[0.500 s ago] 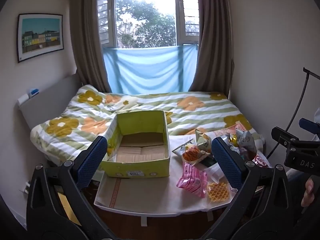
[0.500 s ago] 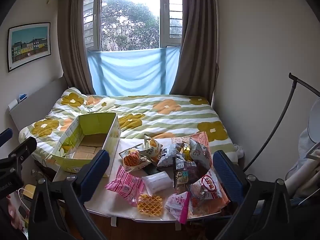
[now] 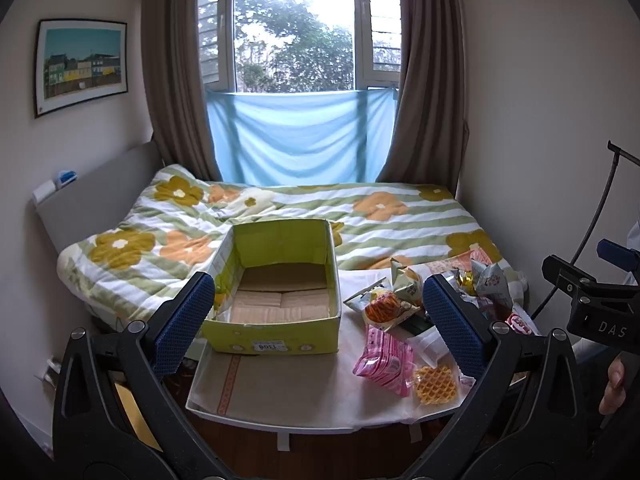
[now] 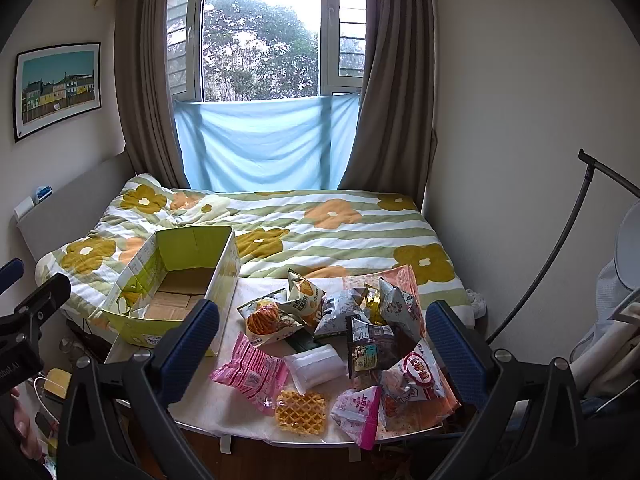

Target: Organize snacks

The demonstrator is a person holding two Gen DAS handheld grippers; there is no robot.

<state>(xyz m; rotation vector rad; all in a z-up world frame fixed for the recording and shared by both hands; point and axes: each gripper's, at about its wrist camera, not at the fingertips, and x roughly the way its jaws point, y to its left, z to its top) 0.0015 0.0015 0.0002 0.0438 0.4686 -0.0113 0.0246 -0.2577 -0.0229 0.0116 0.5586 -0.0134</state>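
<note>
Little has moved since the earlier frame: both the left gripper (image 3: 318, 312) and right gripper (image 4: 322, 334) hover wide open, the snack pile (image 4: 360, 328) lying ahead between the right jaws, nearer that hand, the green box (image 3: 276, 280) ahead between the left jaws.

On the right gripper (image 3: 600, 312), "DAS" is read. An upside-down label on the green box (image 3: 276, 336) shows "1308", not clearly. Snack packet prints cannot be read.

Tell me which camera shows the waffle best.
Right wrist view: the waffle lies whole and unobstructed near the table's front edge. The left wrist view shows it smaller, off to the right beside that gripper's finger.
</note>
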